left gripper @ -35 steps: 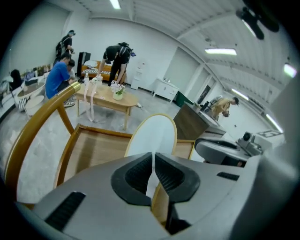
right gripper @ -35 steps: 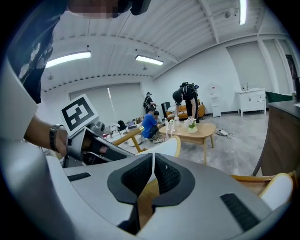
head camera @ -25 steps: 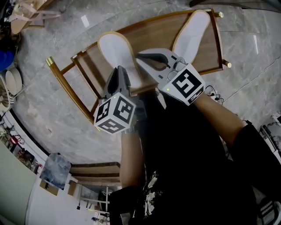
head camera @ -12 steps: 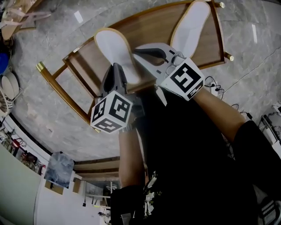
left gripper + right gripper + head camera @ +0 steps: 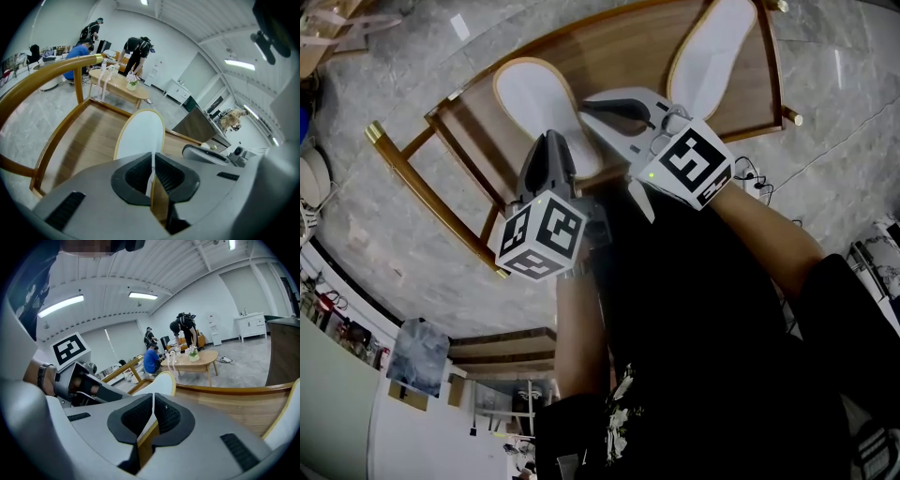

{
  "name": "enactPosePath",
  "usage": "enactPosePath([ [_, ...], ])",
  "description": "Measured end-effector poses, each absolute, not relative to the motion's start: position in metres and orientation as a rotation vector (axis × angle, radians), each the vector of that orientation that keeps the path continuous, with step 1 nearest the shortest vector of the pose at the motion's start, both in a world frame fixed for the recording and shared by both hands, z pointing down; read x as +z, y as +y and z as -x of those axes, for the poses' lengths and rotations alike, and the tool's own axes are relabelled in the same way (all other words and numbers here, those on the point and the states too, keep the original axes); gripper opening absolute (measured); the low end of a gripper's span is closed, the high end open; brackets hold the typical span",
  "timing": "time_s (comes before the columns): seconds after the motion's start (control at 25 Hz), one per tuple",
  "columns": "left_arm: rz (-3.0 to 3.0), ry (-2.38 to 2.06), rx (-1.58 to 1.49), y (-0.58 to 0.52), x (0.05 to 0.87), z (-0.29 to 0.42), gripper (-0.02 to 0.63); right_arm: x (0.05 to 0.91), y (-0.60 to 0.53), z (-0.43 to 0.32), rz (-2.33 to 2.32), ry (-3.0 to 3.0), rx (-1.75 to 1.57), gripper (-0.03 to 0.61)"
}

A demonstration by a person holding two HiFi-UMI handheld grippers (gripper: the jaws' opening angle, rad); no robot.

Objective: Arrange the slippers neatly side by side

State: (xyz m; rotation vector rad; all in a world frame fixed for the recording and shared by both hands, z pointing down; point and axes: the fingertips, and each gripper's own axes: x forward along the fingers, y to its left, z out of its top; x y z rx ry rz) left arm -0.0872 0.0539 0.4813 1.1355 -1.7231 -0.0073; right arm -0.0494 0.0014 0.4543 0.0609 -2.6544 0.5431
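Left slipper [image 5: 530,94], white, lies on wooden rack [image 5: 628,56]; right slipper [image 5: 712,52] sits apart on the same rack. Left gripper [image 5: 553,142] is clamped on the left slipper's near edge. Right gripper [image 5: 589,101] is clamped on its side edge.

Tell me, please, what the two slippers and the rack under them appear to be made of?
The left slipper and right slipper look like soft white fabric, matt and without shine, edged with tan binding; the exact cloth cannot be told. The rack looks like varnished wood: brown grain on the boards, glossy rounded rails.
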Motion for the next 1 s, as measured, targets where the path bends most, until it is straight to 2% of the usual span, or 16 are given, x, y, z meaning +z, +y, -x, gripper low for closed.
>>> enactPosePath([
  [0.28, -1.192, -1.698, 0.002, 0.051, 0.485, 0.084, 0.023, 0.457, -0.001, 0.044, -0.087, -2.643, 0.556, 0.011],
  [0.4, -1.198, -1.692, -0.007, 0.049, 0.484, 0.081, 0.065, 0.459, -0.003, 0.039, -0.105, -2.641, 0.55, 0.011],
  [0.52, -1.21, -1.69, 0.007, 0.052, 0.482, 0.076, 0.078, 0.46, -0.004, 0.035, -0.116, -2.637, 0.55, 0.011],
  [1.0, -1.316, -1.724, 0.102, 0.06, 0.445, 0.056, 0.057, 0.412, -0.015, 0.016, -0.165, -2.68, 0.441, 0.011],
])
